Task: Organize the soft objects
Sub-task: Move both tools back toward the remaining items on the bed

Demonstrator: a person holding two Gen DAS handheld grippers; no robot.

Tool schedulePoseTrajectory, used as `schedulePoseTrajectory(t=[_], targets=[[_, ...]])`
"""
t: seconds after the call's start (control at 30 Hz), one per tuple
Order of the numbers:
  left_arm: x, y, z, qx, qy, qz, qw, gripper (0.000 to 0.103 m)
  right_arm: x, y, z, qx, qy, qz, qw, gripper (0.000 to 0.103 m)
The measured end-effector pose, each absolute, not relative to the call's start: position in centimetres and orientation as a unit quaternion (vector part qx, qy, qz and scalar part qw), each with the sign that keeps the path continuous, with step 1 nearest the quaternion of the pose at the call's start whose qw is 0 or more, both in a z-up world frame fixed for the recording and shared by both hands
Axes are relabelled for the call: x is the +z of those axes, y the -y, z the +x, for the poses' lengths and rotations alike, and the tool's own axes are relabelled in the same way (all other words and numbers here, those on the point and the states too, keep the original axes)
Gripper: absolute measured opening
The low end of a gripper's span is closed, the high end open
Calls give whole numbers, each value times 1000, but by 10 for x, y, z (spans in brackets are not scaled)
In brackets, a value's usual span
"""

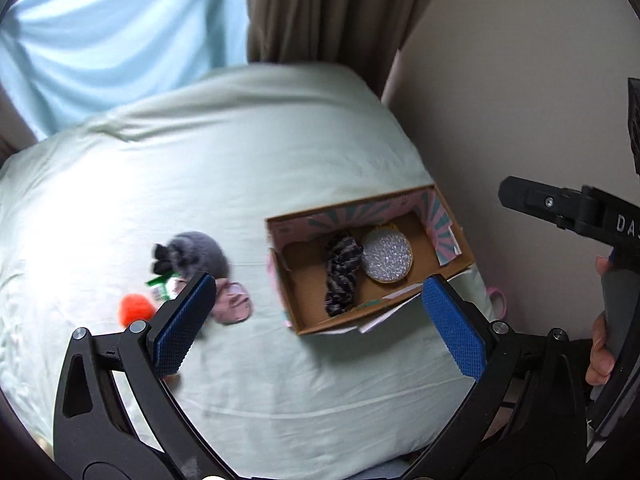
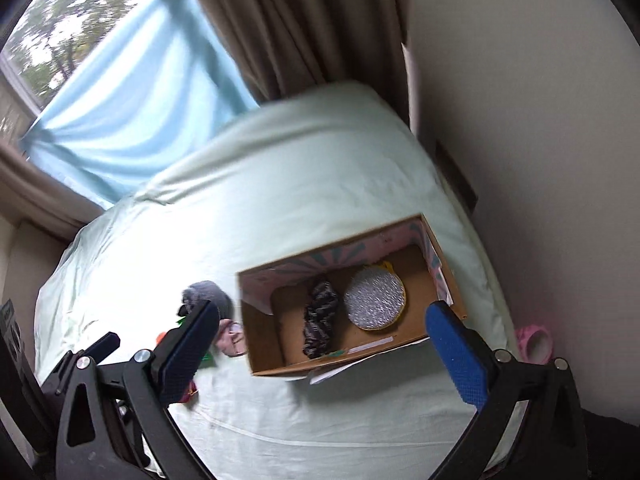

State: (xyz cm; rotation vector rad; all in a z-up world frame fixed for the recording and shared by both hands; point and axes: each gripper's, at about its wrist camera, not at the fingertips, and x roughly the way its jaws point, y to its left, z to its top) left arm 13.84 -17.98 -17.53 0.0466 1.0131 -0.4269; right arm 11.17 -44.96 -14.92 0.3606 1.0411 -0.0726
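An open cardboard box (image 1: 296, 304) (image 2: 260, 344) sits on the pale green bed. Inside lie a dark scrunchie (image 1: 340, 276) (image 2: 318, 326) and a round silver scrubber pad (image 1: 387, 255) (image 2: 374, 300). Left of the box lies a pile of soft things: a grey fluffy piece (image 1: 198, 254) (image 2: 210, 292), a pink cloth item (image 1: 234, 304) (image 2: 232, 340), an orange pom-pom (image 1: 136, 309) and a green-labelled packet (image 1: 162, 286). My left gripper (image 1: 316, 320) is open and empty above the bed. My right gripper (image 2: 320, 348) is open and empty above the box.
The bed (image 1: 240, 160) (image 2: 280, 160) meets a beige wall (image 1: 520, 80) on the right. Brown and light blue curtains (image 1: 120, 32) hang behind. A pink object (image 2: 534, 342) lies between bed and wall. The right hand-held gripper (image 1: 580, 212) shows at the right edge.
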Motion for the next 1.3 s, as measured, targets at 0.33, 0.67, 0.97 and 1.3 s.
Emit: schedulePoseTrajectory(t=[0.33,0.67,0.97,1.3], targets=[[-122,58,70,-161,-430,-10,888,103,-94,348,52,3,-433,109,895,103],[-129,-61,38,-92,-419,-38,902,103,-105,246,21,35,-399,73,913,103],[-193,-115,48,-53,-449,-66,889,103,-140,194,27,46,-381,99,918,103],[-330,-115,101,-24,-513,-114,851,102,-255,169,77,47,-417,124,899,103]])
